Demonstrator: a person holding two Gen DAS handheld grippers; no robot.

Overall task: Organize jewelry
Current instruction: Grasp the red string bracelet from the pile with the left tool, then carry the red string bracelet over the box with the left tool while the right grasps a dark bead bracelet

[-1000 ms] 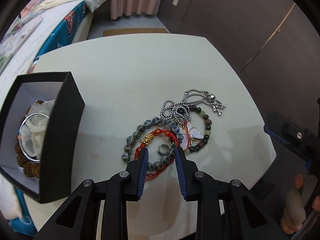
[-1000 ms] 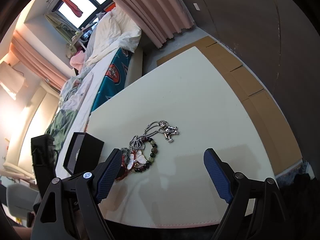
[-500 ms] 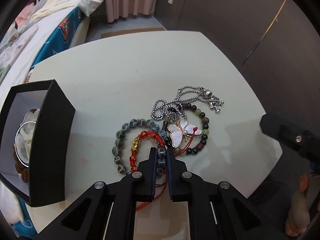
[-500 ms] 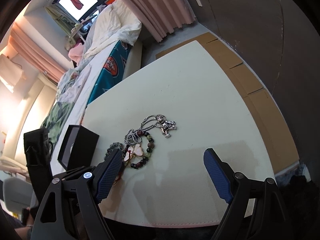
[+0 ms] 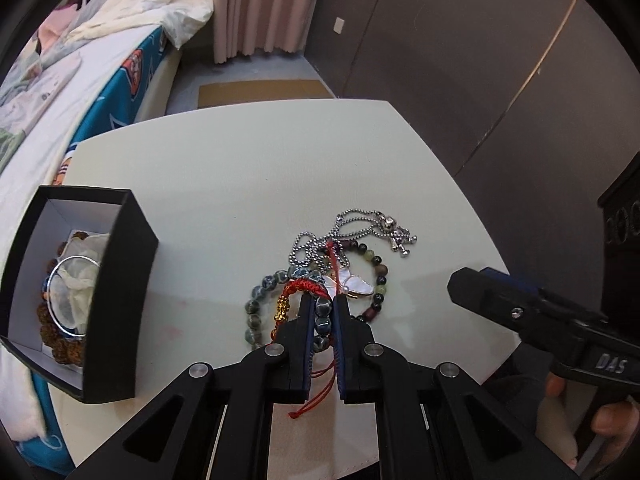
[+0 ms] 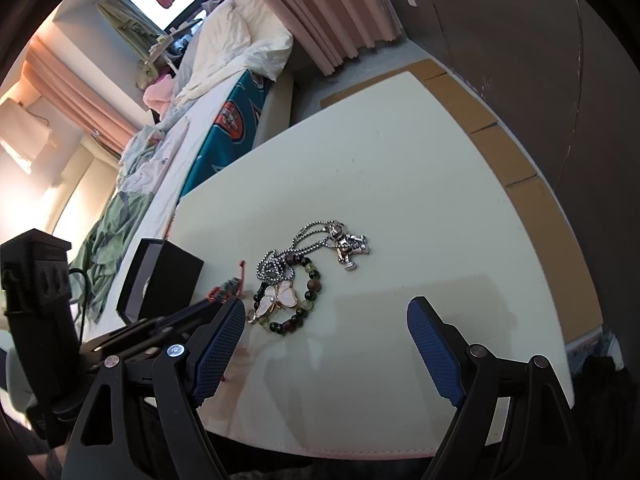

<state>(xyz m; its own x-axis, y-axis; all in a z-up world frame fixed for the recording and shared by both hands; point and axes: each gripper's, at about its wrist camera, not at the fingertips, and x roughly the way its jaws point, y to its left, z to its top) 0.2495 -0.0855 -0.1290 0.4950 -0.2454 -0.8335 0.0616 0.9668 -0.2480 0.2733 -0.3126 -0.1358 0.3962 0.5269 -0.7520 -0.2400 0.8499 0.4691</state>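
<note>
My left gripper [image 5: 322, 304] is shut on the grey-green bead bracelet [image 5: 256, 312] and the red cord bracelet [image 5: 299, 287] with a gold charm, lifting them slightly off the white table [image 5: 240, 184]. A butterfly pendant [image 5: 358, 285], a dark mixed-bead bracelet [image 5: 380, 280] and a silver chain necklace [image 5: 356, 220] lie just beyond. The open black box [image 5: 120, 280] at left holds a brown bead bracelet and a silver bangle. My right gripper [image 6: 326, 340] is open and empty, hovering near the table's front edge, with the butterfly pendant [image 6: 280, 298] ahead.
A bed [image 5: 72, 72] with a teal side and piled bedding runs along the table's left. Pink curtains [image 5: 264, 4] and a dark wall stand behind. The table edge is close at the right and front.
My left gripper closed on the grey bead and red cord bracelets and raised them; the red cord now stretches up over the pendant. The right gripper stayed open, shifting slightly.
</note>
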